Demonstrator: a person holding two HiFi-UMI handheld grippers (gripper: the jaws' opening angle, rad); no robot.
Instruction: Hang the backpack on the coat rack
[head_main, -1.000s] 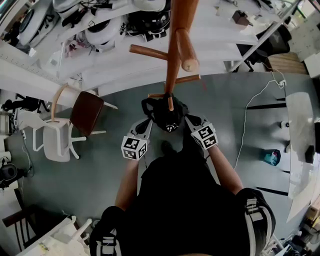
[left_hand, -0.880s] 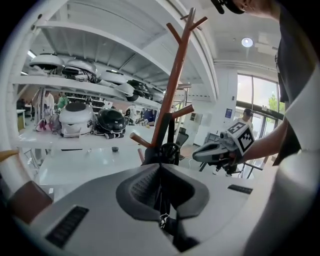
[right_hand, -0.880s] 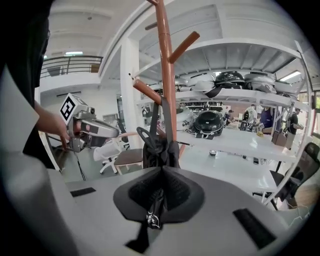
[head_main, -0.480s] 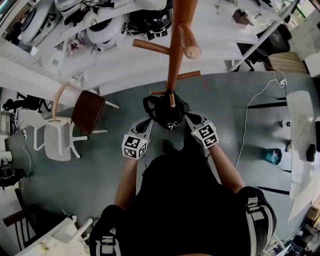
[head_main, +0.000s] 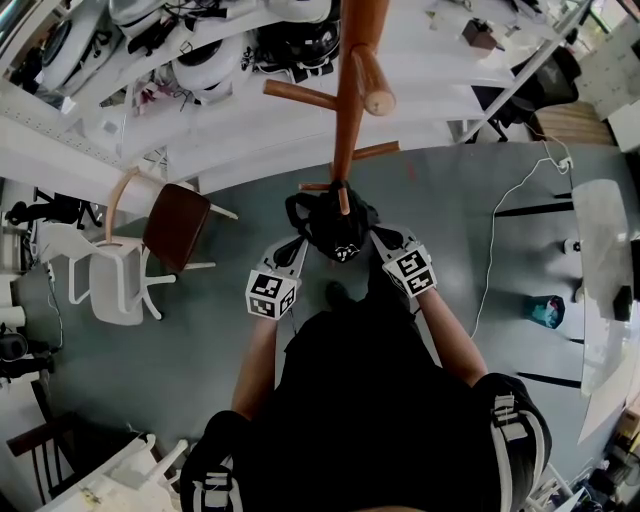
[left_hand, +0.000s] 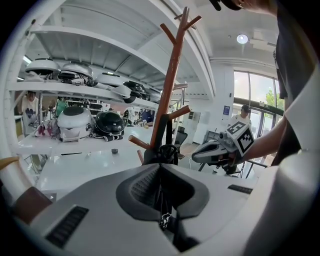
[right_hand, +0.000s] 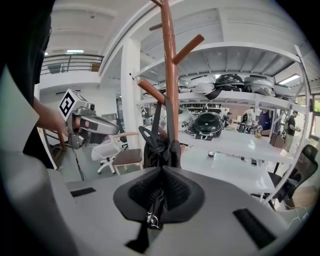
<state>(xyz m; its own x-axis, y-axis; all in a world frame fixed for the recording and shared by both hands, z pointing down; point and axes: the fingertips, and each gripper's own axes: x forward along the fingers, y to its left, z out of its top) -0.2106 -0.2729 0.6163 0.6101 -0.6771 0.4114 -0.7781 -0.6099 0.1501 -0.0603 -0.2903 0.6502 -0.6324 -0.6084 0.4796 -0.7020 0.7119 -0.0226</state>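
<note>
Hardly anything has moved over the last second: both my grippers sit where they were, and the backpack has stayed against the pole of the coat rack.

Both my forearms reach straight out from my body and angle inward, so the two grippers converge on the bag and tip slightly downward. My left gripper is clenched on a black strap with a small white tag, pinched deep between the ribbed pads. My right gripper is clamped the same way on another black strap. The backpack hangs just ahead of both sets of tips, between them, a little to the right of my left gripper and a little to the left of my right one. It touches the pole directly beyond it.

From my right gripper, a dark band runs up from the bag's top towards a lower peg, just above and ahead of the tips. Whether it is hooked over that peg, I cannot tell. A round carry loop stands off the bag's near side.

My own grey gripper bodies hide the lower half of the bag in both gripper views. Looking down from my head, my dark torso covers the floor below my hands, and the bag hides the rack's foot. The rack's top is cut off by the upper edge there.
</note>
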